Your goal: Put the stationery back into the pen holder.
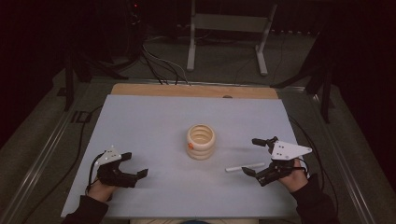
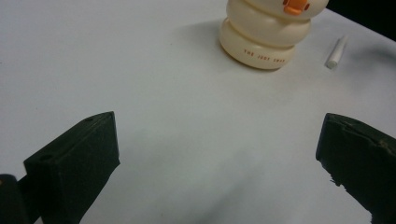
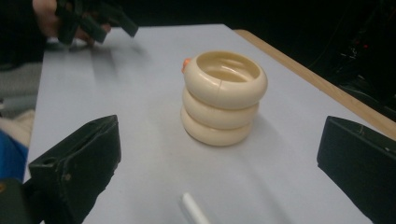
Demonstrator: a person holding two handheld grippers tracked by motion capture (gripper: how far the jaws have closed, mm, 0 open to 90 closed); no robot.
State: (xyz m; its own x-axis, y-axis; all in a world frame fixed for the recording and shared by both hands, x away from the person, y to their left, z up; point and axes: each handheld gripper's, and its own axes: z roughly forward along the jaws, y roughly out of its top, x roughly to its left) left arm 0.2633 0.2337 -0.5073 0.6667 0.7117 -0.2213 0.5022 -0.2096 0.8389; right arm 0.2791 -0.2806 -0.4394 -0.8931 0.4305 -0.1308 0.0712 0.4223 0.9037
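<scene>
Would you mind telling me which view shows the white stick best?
The high view: the whole white stick lies flat beside the right gripper. The left gripper view shows it small and far; the right gripper view shows one end.

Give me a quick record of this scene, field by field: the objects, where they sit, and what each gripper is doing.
surface: pale blue-grey table
holder: cream ringed cup, upright, mid-table, open top, orange bump on its side
stick: white stick, lying flat, right of the cup, apart from it
left gripper: jaws wide apart, holding nothing, low near the table's near left
right gripper: jaws wide apart, holding nothing, just beside the stick's right end
contact: neither gripper touches the cup
</scene>
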